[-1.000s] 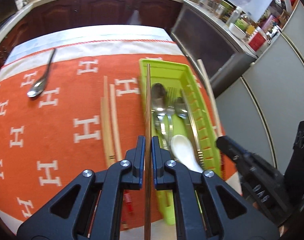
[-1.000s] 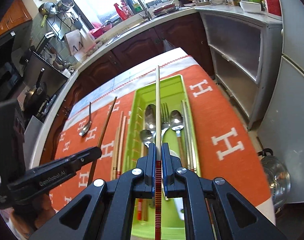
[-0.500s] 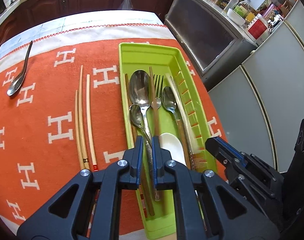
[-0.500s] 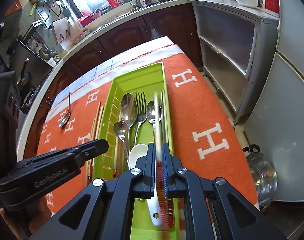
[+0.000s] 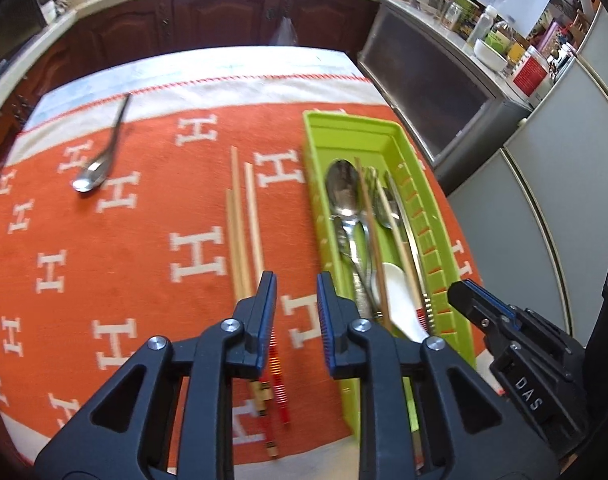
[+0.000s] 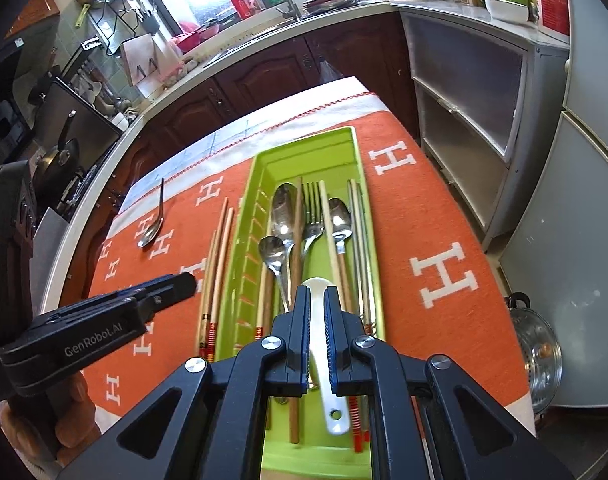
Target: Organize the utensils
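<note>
A lime green utensil tray (image 5: 346, 130) (image 6: 346, 136) lies on the orange cloth and holds metal spoons (image 6: 284, 210), a fork (image 6: 312, 216), a white ceramic spoon (image 6: 318, 320) and several chopsticks (image 6: 328, 216). Three chopsticks (image 5: 239, 216) (image 6: 219, 256) lie on the cloth left of the tray. A lone metal spoon (image 5: 99, 164) (image 6: 153, 224) lies at the far left. My left gripper (image 5: 295, 304) is open and empty, over the cloth between loose chopsticks and tray. My right gripper (image 6: 317, 320) is open and empty above the tray's near end.
The table's right edge drops to grey cabinets (image 6: 464, 92) and a steel pot (image 6: 538, 364) on the floor. Dark wood cabinets (image 5: 223, 20) and a cluttered counter (image 5: 484, 28) lie beyond the far edge. The near table edge is just below the grippers.
Both grippers opened and let go of their chopsticks, which now lie in the tray. The left gripper moved left, off the tray and over the cloth.
</note>
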A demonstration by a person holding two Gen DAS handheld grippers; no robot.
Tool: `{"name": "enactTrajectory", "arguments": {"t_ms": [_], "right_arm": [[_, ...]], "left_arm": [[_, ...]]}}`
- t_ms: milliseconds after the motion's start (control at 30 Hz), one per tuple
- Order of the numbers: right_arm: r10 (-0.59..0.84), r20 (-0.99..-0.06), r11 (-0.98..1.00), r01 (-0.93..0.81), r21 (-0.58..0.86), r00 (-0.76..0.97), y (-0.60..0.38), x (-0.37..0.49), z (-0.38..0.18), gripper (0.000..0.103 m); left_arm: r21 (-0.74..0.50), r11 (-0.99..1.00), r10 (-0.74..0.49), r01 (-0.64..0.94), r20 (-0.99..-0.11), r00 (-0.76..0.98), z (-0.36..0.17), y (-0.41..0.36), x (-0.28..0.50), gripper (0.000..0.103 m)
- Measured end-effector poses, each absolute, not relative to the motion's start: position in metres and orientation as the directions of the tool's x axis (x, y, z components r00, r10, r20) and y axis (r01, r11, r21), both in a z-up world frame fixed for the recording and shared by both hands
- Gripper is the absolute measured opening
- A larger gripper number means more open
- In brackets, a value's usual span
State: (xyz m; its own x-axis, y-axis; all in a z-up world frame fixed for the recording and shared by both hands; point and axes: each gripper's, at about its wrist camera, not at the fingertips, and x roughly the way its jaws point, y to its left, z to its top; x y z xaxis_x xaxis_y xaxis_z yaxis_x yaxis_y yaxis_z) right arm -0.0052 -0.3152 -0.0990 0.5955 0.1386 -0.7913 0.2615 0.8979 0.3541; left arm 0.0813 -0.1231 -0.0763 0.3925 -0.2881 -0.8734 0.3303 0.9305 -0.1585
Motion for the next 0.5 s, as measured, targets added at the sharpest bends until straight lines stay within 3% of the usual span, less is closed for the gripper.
{"name": "enactTrajectory", "arguments": {"t_ms": [233, 367, 500], "right_arm": [[0.173, -0.783, 0.898, 0.232, 0.375, 0.598, -0.298, -0.013, -0.09, 0.013], [0.191, -0.778, 0.905, 0.201, 0.376, 0.598, -0.287, -0.014, -0.083, 0.013], [0.208, -0.774, 0.914, 0.163, 0.372, 0.598, -0.273, -0.014, -0.077, 0.013]], "left_arm": [[-0.09, 0.948, -0.235, 0.306, -0.844, 0.481, -0.054, -0.088, 0.067, 0.02], [-0.079, 0.958, -0.218, 0.275, -0.825, 0.522, -0.045, -0.068, 0.06, 0.032], [-0.06, 0.968, -0.19, 0.243, -0.809, 0.556, -0.039, -0.049, 0.055, 0.034]]}}
